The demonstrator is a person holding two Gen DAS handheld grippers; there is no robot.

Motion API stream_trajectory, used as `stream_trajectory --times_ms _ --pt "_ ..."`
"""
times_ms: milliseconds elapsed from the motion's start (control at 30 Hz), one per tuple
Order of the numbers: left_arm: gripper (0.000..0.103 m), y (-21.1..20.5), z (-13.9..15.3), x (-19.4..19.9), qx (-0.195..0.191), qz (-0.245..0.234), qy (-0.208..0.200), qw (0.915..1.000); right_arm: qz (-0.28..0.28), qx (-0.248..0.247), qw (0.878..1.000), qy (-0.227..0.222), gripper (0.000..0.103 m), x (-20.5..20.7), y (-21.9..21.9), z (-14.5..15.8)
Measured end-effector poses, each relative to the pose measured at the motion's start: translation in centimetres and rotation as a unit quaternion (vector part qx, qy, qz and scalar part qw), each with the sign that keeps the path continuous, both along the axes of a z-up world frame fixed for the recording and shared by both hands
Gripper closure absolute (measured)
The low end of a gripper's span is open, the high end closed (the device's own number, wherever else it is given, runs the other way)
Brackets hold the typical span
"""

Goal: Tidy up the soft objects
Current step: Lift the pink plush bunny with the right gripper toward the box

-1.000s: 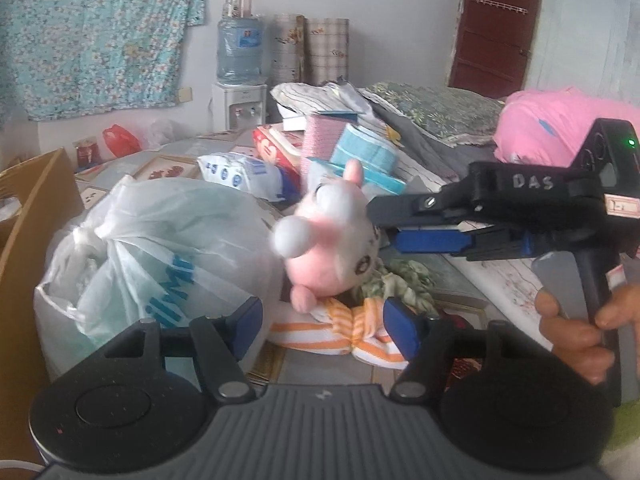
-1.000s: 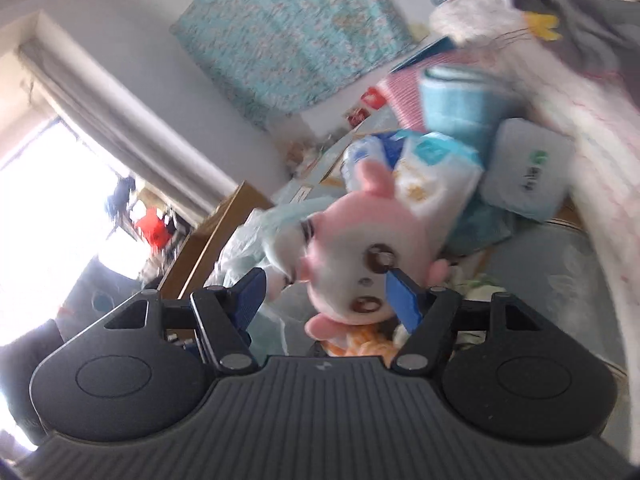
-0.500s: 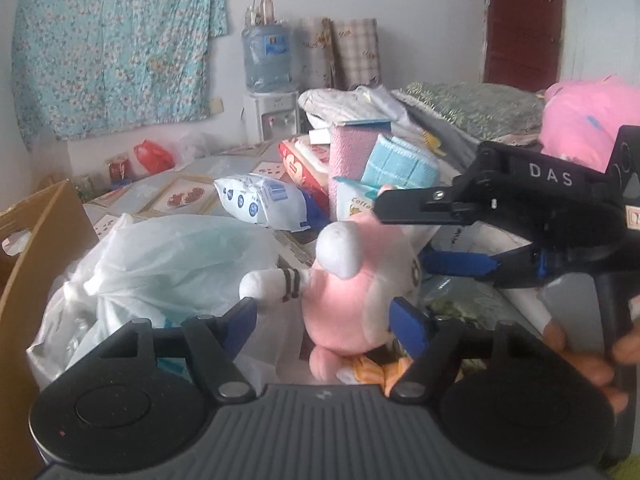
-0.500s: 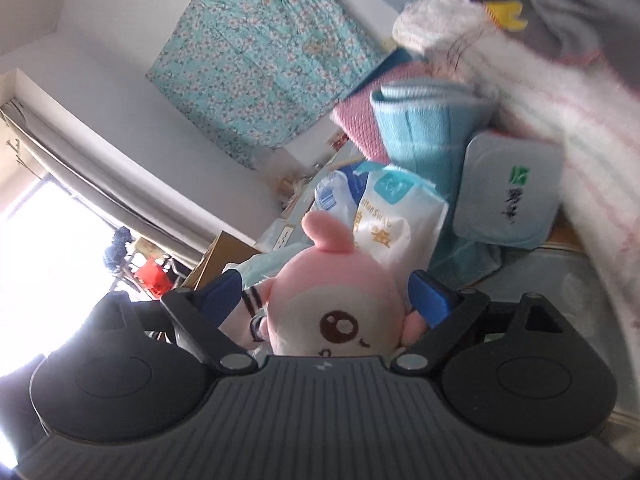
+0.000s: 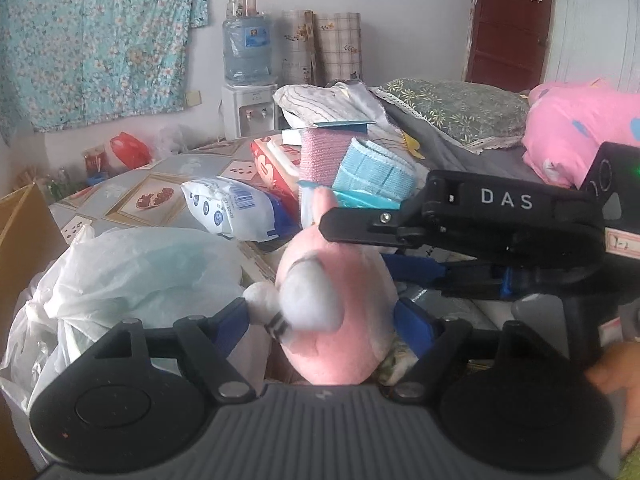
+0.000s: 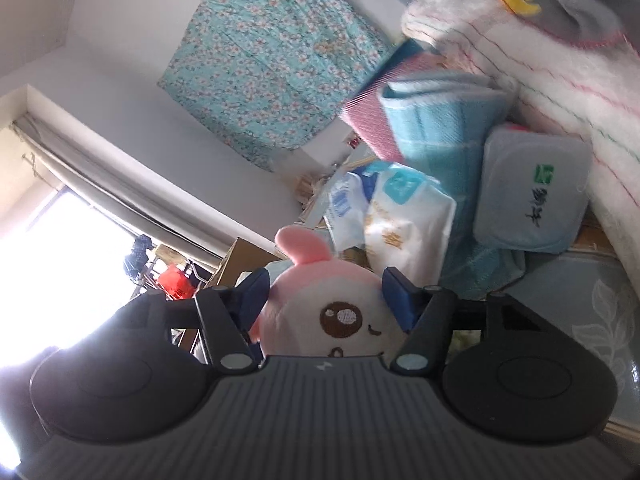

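Observation:
A pink plush toy with white paws stands in front of both cameras, its face turned to the right wrist view. My right gripper is closing and its blue pads press on both sides of the toy's head. In the left wrist view the right gripper reaches in from the right, rolled on its side, one finger above the toy and one below. My left gripper is opening. The toy's body sits between its blue pads, which do not squeeze it.
A stuffed white plastic bag lies at the left beside a cardboard box. Behind the toy are tissue packs, rolled pink and blue towels, a wipes pack and bedding with a pink pillow.
The toy has come close in between my left fingers and turned its back to that camera. My right jaws spread wide, then closed on its head.

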State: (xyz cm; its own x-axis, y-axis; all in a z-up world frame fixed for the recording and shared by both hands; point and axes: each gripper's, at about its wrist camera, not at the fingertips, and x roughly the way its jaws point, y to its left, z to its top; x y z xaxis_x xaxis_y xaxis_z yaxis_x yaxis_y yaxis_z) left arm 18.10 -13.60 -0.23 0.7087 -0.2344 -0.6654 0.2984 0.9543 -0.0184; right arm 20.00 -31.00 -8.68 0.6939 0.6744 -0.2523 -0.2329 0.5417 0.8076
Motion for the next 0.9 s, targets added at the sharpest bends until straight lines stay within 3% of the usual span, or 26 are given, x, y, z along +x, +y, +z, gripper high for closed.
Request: stream_trajectory --times_ms 200,467,767,900 --pt "0.023 1.2 2.2 -2.3 -0.046 -0.005 -0.002 0.9989 0.010 -0.015 0.999 -0.040 0.041 -1.8 0.4 3.2" --pt "0.023 2.8 3.7 -6.8 -0.077 -0.011 -0.001 0.9970 0.041 -0.070 0.993 -0.081 0.040 -5.9 2.3 6.7" --pt "0.024 6.0 -0.5 -10.4 -0.101 0.010 0.074 0.9921 0.127 -0.114 0.984 -0.049 0.041 -8.1 7.3 4.5" --pt "0.024 7.5 -2.2 -11.3 -0.097 0.032 0.091 0.9906 0.144 -0.169 0.974 -0.046 0.041 -8.5 10.6 3.0"
